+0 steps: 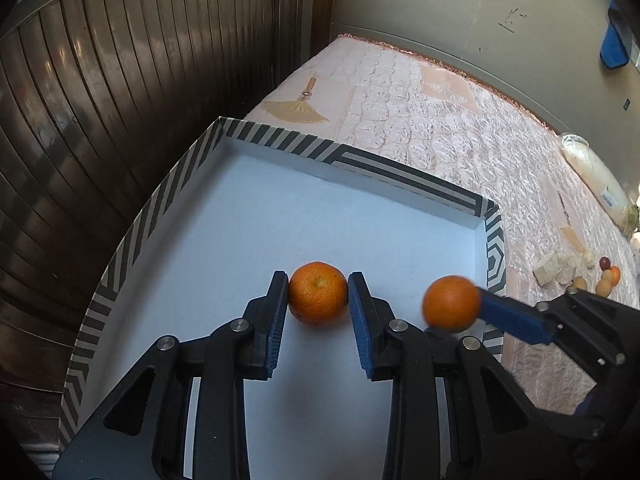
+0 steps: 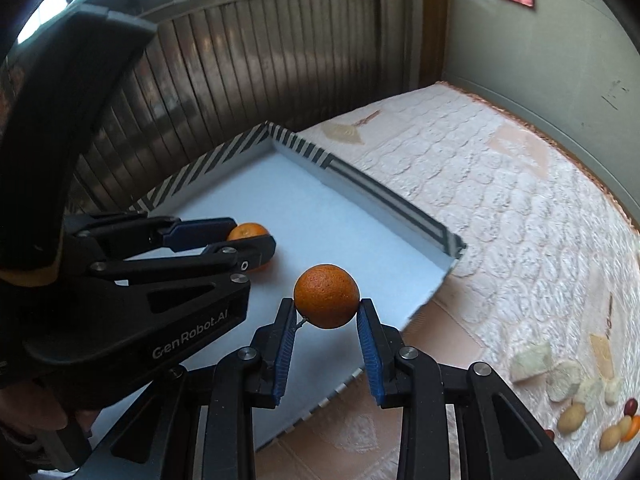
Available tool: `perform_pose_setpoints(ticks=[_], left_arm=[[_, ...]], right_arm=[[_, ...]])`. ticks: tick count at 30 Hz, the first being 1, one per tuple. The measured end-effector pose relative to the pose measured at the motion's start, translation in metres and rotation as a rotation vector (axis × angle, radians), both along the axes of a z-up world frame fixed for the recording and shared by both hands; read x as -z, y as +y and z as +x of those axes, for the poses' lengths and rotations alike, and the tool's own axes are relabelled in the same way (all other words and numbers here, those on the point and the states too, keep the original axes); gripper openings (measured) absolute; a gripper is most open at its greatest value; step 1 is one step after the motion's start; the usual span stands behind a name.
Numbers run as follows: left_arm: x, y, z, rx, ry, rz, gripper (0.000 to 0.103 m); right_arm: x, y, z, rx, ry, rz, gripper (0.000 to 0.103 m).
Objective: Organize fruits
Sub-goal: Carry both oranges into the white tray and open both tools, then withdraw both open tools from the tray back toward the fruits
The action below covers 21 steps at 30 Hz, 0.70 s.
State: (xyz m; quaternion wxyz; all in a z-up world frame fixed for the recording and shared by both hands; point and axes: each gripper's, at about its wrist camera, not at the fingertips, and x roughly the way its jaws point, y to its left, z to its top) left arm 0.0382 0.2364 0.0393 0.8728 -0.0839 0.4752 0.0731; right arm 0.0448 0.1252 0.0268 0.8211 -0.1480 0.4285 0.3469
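The left gripper (image 1: 318, 294) clamps an orange (image 1: 318, 299) apparently resting on the tray (image 1: 160, 200) floor; the right gripper (image 2: 326, 312) pinches a second orange (image 2: 326, 296) above the tray's right edge.

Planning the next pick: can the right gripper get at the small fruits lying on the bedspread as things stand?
Probably not yet. The right gripper is shut on an orange above the striped tray; the small fruits lie unobstructed on the bedspread.

A: What sits between the fingers of the right gripper (image 2: 327, 312)?

B: An orange (image 2: 326, 295), pinched at the tips above the white tray (image 2: 352, 236).

A: And left of them?

B: The left gripper (image 2: 256, 242), closed around a second orange (image 2: 249, 231) (mostly hidden) on the tray floor.
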Motion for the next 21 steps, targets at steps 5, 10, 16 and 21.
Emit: perform_pose_setpoints(ticks=[5, 10, 16, 21], left_arm=[[0.001, 0.003, 0.002, -0.009, 0.003, -0.029, 0.032], [-0.002, 0.002, 0.000, -0.008, -0.003, -0.016, 0.033], [-0.017, -0.004, -0.009, -0.021, -0.068, 0.009, 0.064], [-0.029, -0.018, -0.019, -0.010, -0.108, 0.040, 0.064]], right_arm=[[0.006, 0.008, 0.003, -0.019, 0.009, -0.010, 0.030], [0.008, 0.007, 0.003, -0.025, 0.027, 0.013, 0.031], [-0.003, -0.009, -0.007, -0.001, 0.034, 0.068, 0.031], [-0.013, -0.026, -0.019, 0.026, 0.013, 0.113, 0.032]])
